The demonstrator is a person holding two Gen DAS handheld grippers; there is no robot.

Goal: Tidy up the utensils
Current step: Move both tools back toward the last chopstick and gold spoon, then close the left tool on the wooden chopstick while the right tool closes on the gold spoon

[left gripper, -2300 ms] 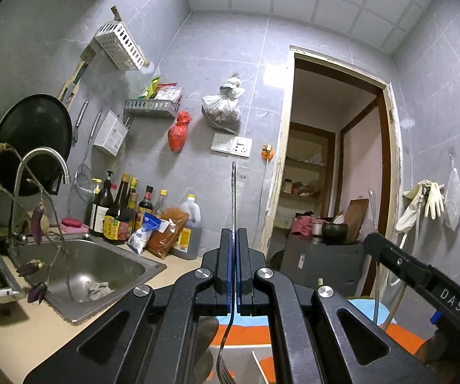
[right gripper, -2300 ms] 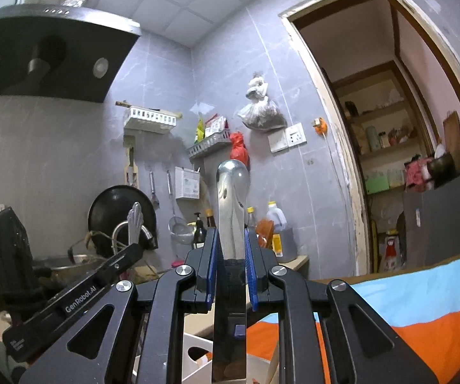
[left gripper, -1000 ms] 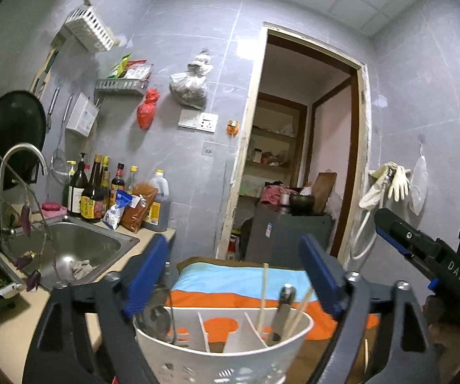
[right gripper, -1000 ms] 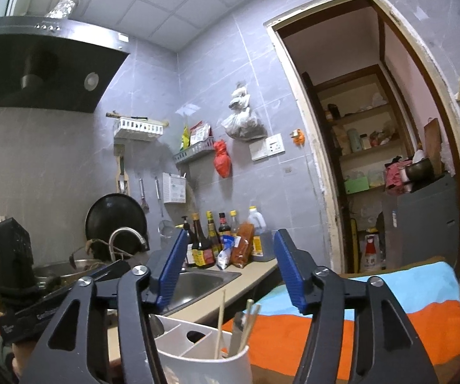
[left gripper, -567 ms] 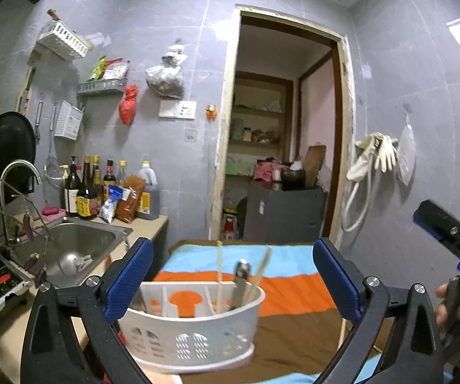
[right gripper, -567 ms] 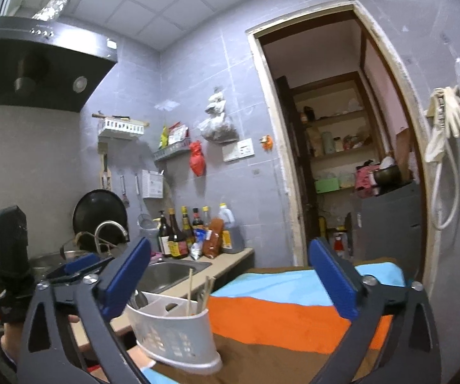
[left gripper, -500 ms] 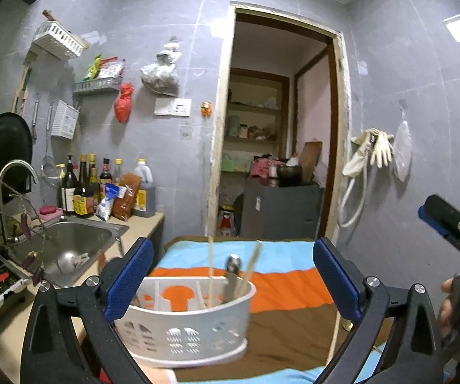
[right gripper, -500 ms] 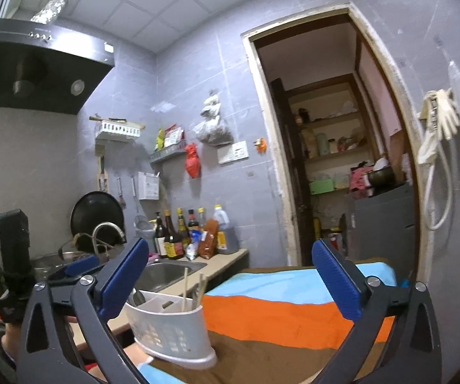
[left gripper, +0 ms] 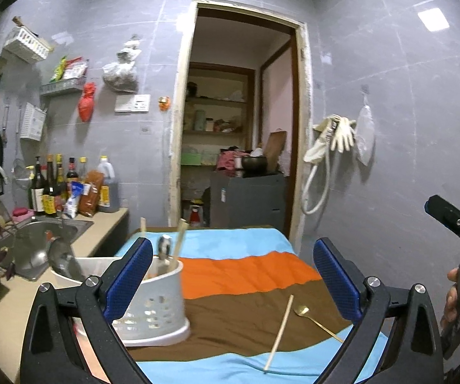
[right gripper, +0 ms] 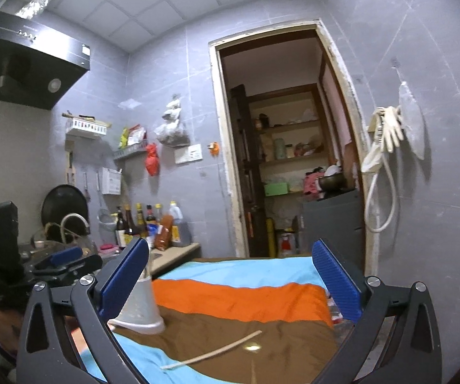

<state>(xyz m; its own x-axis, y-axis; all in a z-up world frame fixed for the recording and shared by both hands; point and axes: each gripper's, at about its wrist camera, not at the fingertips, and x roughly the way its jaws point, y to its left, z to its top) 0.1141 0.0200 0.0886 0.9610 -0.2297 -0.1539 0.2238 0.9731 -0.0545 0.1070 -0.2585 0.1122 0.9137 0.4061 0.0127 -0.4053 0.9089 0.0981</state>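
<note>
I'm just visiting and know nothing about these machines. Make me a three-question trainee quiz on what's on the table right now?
1. True or false: the left gripper and the right gripper both have their jaws spread open and hold nothing.
2. Which two utensils lie loose on the striped cloth?
3. The white utensil caddy stands: A) in the sink, B) on the cloth, C) on the wall shelf.

Key: 1 true. 2 a single wooden chopstick and a gold spoon. 3 B.
</note>
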